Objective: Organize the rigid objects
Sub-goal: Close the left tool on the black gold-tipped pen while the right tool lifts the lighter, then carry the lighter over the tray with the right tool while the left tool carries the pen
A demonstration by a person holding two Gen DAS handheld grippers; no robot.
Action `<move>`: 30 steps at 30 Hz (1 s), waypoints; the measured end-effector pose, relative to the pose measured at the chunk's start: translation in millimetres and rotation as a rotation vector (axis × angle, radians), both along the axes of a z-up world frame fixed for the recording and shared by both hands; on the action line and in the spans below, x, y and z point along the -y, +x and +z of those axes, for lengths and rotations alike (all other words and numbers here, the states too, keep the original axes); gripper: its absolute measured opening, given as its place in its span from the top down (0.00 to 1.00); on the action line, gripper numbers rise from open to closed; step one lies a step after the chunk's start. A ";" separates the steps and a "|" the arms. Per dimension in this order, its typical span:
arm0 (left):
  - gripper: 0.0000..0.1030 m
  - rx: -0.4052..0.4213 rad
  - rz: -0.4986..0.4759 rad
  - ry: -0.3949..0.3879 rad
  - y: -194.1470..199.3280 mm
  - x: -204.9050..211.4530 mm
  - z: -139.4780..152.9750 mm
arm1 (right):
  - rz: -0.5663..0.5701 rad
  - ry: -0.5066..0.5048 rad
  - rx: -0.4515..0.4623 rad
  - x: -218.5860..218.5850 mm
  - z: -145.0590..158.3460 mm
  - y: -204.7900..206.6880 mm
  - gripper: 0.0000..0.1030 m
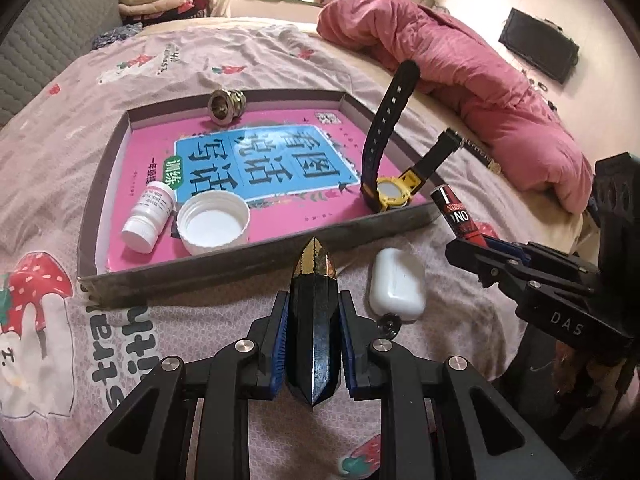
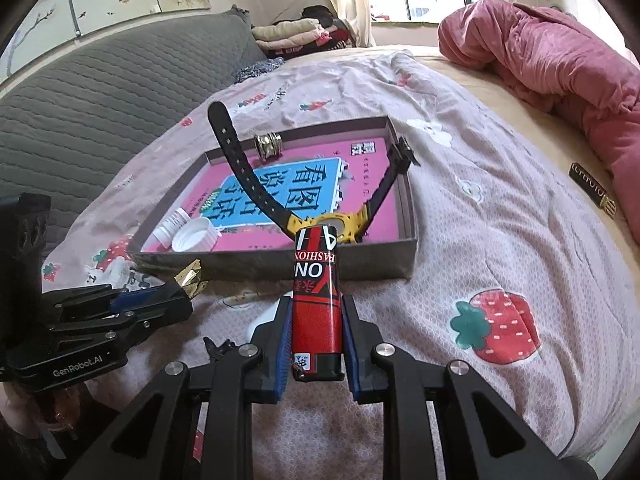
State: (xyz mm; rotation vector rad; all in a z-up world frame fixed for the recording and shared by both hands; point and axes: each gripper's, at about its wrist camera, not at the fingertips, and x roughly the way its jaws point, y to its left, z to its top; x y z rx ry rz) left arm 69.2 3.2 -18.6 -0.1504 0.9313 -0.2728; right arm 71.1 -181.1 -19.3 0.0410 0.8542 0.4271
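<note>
Trouble could come first from the watch (image 1: 394,194), I think, because its two straps stand up high out of the shallow box (image 1: 248,262) at the near right corner, just where the right gripper (image 2: 316,340) is heading. This gripper is clamped on a red lighter (image 2: 316,300), held low near its base, so most of its length sticks out forward over the box wall. If it goes in straight, the lighter may hit a strap and tip the watch over the edge, or twist in the pads. The left gripper (image 1: 314,344) is closed on a dark faceted piece with a gold tip (image 1: 314,300), above the bedsheet just before the box; its slanted faces could slip between the pads. Inside the box lie already a small white bottle (image 1: 150,218), a white cap (image 1: 214,226) and a metal ring fitting (image 1: 224,106). Both tools are near together, so they may also knock each other. A white case (image 1: 396,286) waits outside on the soft sheet.
</note>
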 end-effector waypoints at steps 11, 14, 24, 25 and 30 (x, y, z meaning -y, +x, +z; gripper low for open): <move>0.78 0.036 0.030 -0.008 -7.0 1.4 15.6 | 0.021 0.014 0.052 -5.8 13.9 -3.3 0.78; 0.78 0.038 0.034 -0.005 -6.3 2.1 17.2 | 0.029 0.014 0.064 -8.0 16.3 -4.5 0.78; 0.78 0.062 0.048 -0.011 -4.9 3.4 28.5 | 0.027 0.034 0.079 -6.2 21.3 -3.5 0.78; 0.78 0.062 0.049 -0.012 -4.2 3.6 29.5 | 0.026 0.035 0.081 -5.8 21.8 -3.2 0.78; 0.78 0.068 0.052 -0.018 -1.8 5.5 32.2 | 0.026 0.044 0.085 -4.8 23.2 -1.1 0.78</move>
